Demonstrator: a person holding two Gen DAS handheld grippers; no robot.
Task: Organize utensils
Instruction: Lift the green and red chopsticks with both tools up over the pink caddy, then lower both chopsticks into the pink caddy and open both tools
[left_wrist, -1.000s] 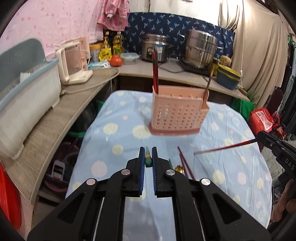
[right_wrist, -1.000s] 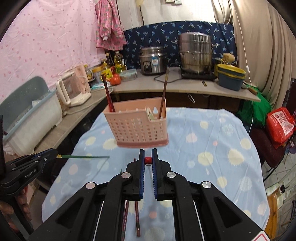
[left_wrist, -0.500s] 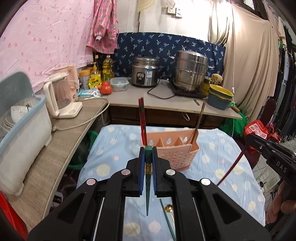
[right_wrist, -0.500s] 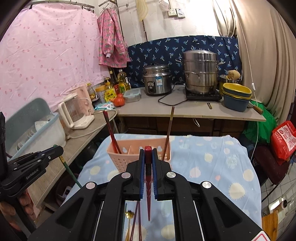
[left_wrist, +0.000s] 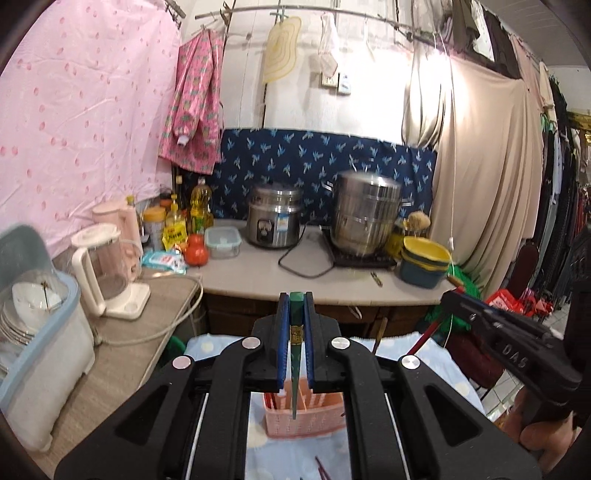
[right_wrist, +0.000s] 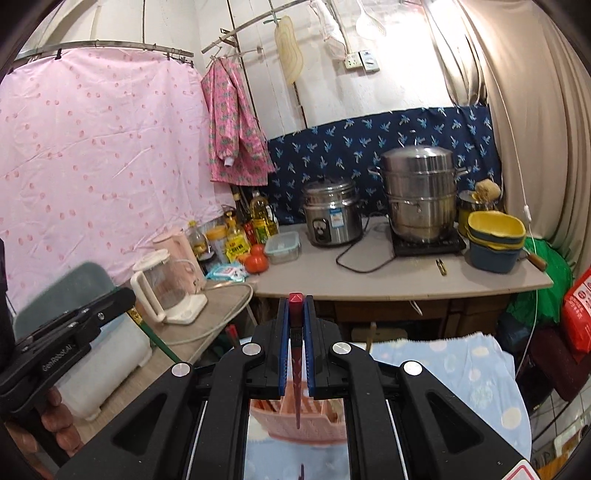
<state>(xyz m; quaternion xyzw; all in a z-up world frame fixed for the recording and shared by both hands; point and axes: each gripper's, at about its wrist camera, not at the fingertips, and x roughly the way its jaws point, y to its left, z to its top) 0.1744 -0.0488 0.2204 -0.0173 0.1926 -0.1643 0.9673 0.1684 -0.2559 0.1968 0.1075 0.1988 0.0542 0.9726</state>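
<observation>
Messy kitchen, spotty blue tablecloth (right_wrist: 480, 369).
Both grippers have lifted: left gripper (left_wrist: 295, 321) pinches a green chopstick (left_wrist: 294, 373), right gripper (right_wrist: 295, 321) a red chopstick (right_wrist: 296, 369), probably above the pink plastic basket (left_wrist: 306, 419).

A cramped home kitchen: a steel rice cooker (right_wrist: 332, 212) and stacked steel steamer pot (right_wrist: 419, 192) stand on the far counter (right_wrist: 399, 282), oil bottles (right_wrist: 260, 218) left, a pink child's smock (right_wrist: 231, 122) hanging above.

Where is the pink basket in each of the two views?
Left wrist view: the pink basket is at bottom centre, seen between the fingers, below the green chopstick.
Right wrist view: it is at bottom centre too, behind the red chopstick.
Shared landmark: the steel steamer pot on the counter.
</observation>
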